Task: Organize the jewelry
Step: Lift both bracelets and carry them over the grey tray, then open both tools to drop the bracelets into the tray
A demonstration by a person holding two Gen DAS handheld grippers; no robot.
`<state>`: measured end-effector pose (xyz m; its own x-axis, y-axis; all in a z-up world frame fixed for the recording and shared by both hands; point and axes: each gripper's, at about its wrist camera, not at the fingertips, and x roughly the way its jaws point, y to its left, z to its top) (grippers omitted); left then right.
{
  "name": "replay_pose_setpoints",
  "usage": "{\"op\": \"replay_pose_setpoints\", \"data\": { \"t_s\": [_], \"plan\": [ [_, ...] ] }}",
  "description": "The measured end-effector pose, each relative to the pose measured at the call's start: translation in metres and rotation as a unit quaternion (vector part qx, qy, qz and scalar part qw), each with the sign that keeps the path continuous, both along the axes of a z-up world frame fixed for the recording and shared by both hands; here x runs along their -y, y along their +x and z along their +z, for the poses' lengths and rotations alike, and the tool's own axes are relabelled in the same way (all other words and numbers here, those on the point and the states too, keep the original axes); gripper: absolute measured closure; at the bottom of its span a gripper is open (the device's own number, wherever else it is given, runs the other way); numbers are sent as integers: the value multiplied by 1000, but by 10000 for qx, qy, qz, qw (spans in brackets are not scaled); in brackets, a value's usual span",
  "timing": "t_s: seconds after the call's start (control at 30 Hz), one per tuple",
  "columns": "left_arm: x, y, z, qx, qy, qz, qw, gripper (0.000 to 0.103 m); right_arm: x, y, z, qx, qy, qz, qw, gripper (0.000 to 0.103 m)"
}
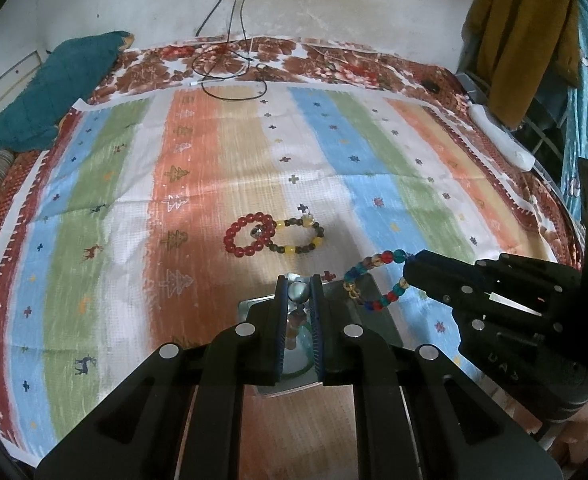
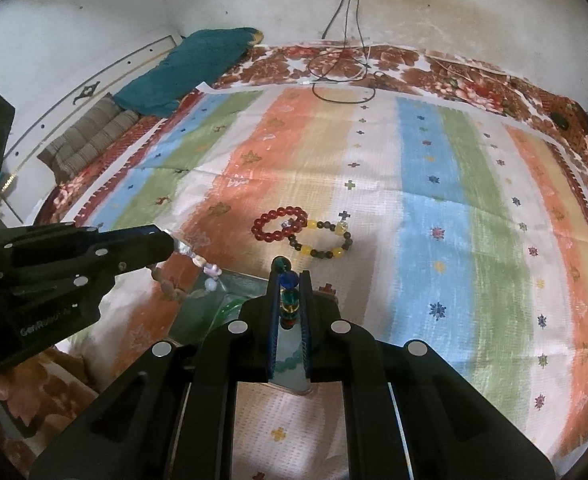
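Note:
My left gripper [image 1: 298, 294] is shut on a pale pink-and-white bead bracelet [image 1: 296, 312], which hangs from it in the right wrist view [image 2: 198, 270]. My right gripper [image 2: 290, 284] is shut on a multicoloured glass bead bracelet [image 2: 288, 292], seen dangling in the left wrist view [image 1: 373, 280]. Both are held above a clear glass tray [image 1: 373, 312] on the striped cloth, also seen in the right wrist view [image 2: 238, 284]. A red bead bracelet [image 1: 250, 234] and a yellow-and-dark bead bracelet [image 1: 299, 236] lie touching on the cloth beyond the tray.
A striped cloth [image 1: 214, 168] covers a floral bedspread. A teal towel [image 1: 58, 92] lies far left, black cables [image 1: 230, 76] at the back, a white power strip [image 1: 501, 140] at the right edge, clothes [image 1: 525, 40] hanging at the right.

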<state>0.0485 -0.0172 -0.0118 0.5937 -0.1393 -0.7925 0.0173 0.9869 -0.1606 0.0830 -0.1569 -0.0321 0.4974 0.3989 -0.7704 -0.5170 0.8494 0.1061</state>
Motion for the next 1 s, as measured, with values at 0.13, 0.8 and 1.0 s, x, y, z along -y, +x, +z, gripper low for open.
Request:
{"op": "replay_pose_setpoints", "data": {
  "t_s": [0.13, 0.8, 1.0],
  "plan": [
    [0, -1, 0, 10, -6, -1, 10000, 93, 0, -1, -1, -19, -25, 9, 10000, 93],
    [-23, 12, -6, -274, -34, 524, 9982, 76, 10, 23, -17, -378, -33, -421, 9984, 77],
    [-28, 23, -11, -372, 67, 584, 9976, 69, 9, 31, -20, -377, -140, -484, 9980, 71]
  ]
}}
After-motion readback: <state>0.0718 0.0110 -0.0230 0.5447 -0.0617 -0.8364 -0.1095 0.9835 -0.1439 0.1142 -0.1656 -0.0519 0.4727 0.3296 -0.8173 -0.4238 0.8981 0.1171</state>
